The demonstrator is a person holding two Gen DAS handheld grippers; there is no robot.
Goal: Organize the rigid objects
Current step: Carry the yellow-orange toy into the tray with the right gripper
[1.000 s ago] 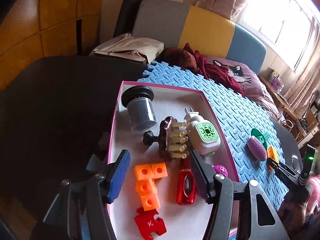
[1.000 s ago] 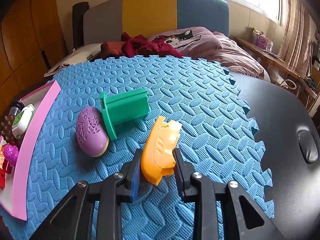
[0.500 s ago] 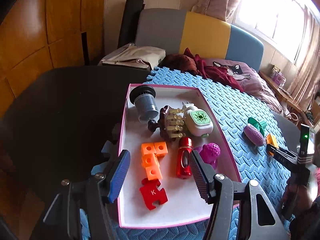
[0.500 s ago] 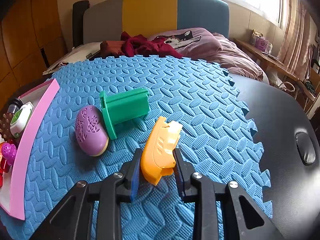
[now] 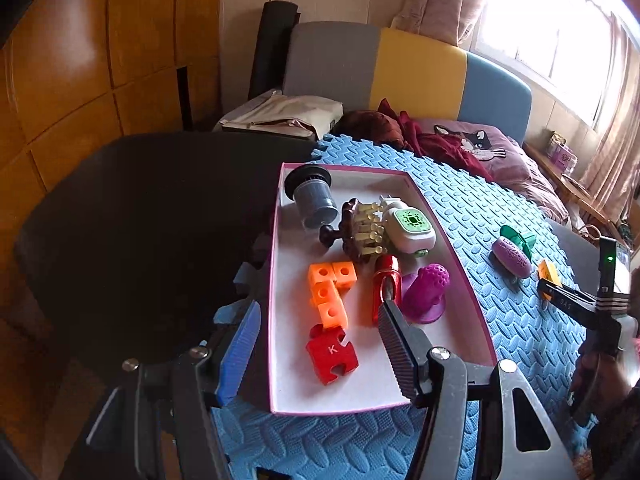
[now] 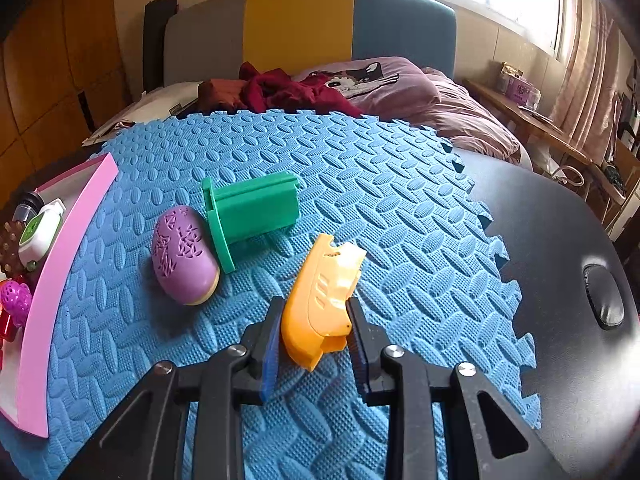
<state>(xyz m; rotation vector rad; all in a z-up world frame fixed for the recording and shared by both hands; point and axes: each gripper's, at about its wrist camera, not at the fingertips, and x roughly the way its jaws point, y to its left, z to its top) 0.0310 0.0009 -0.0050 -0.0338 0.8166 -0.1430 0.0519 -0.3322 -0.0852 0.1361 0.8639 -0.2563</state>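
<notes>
My right gripper (image 6: 314, 330) is shut on an orange plastic piece (image 6: 322, 300) just above the blue foam mat (image 6: 360, 184). A purple oval object (image 6: 184, 254) and a green plastic piece (image 6: 252, 210) lie on the mat to its left. My left gripper (image 5: 318, 330) is open and empty above the near end of the pink-rimmed tray (image 5: 472, 292). The tray holds orange cubes (image 5: 330, 286), a red puzzle piece (image 5: 331, 354), a red bottle (image 5: 387, 286), a magenta spiky toy (image 5: 426, 292), a brown brush (image 5: 356, 230), a white-green plug device (image 5: 410, 228) and a grey cup (image 5: 314, 198).
The mat lies on a black table (image 6: 568, 248) with a dark oval knob (image 6: 606, 298) at the right. A bed with a maroon cloth (image 6: 288, 90) and a cat pillow (image 6: 360, 76) stands behind. The tray's pink edge (image 6: 60, 280) shows at the left of the right wrist view.
My left gripper has pulled back and up from the tray, so the whole tray shows now. The magenta toy has come into view. The right gripper holds the orange piece as before.
</notes>
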